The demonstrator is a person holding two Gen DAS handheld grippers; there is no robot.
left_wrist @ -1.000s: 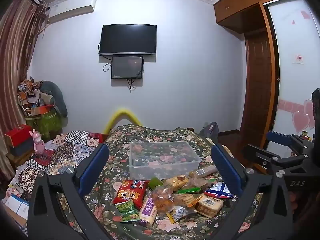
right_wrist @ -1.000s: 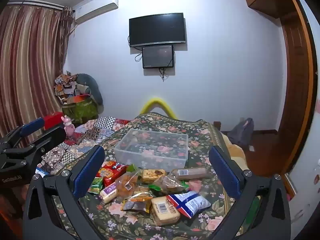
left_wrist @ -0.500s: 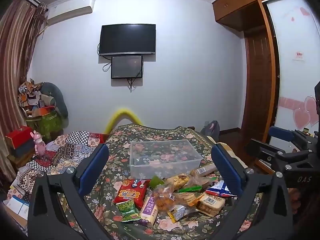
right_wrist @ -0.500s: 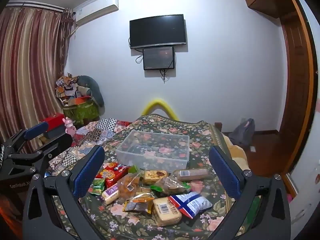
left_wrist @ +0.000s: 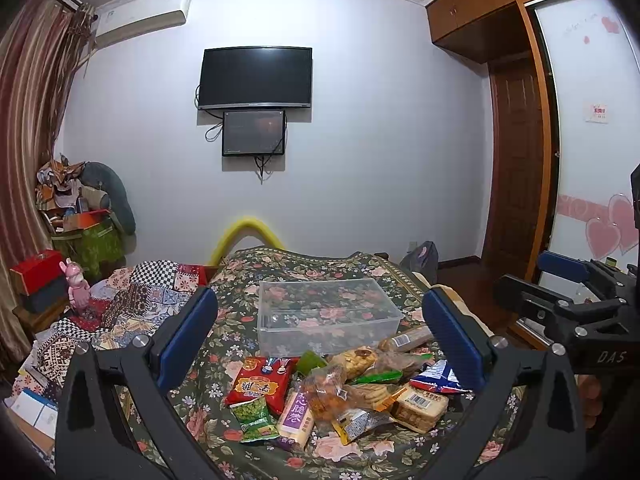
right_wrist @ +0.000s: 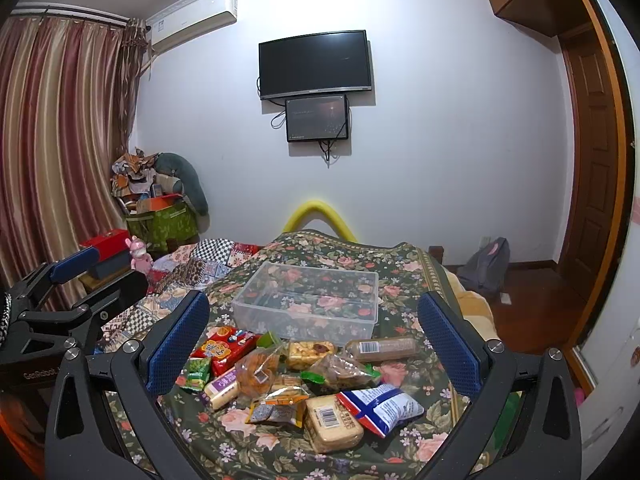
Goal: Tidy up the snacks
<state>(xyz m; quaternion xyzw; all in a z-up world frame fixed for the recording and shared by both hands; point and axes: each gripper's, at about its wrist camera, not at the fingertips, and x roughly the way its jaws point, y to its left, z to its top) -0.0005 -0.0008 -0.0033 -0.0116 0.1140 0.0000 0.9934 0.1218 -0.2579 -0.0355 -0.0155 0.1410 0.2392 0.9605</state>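
A pile of snack packets lies on a floral bedspread [left_wrist: 360, 268]: a red packet [left_wrist: 260, 384], a green pea packet [left_wrist: 254, 420], a blue-white-red packet [right_wrist: 380, 402], a tan biscuit pack [right_wrist: 332, 422] and a brown tube [right_wrist: 382, 348]. An empty clear plastic box [left_wrist: 326, 316] stands just behind the pile; it also shows in the right wrist view [right_wrist: 310, 300]. My left gripper [left_wrist: 320, 344] is open and empty above the pile. My right gripper [right_wrist: 314, 344] is open and empty too.
A patchwork quilt [left_wrist: 132, 304] lies left of the bedspread. A pink toy [left_wrist: 76, 284] and red box [left_wrist: 36, 276] sit at far left. A grey bag [right_wrist: 486, 264] rests on the floor by the wooden door [right_wrist: 592, 160].
Both grippers have drifted slightly; the view of the pile and box shifts a little. Nothing on the bed has moved.
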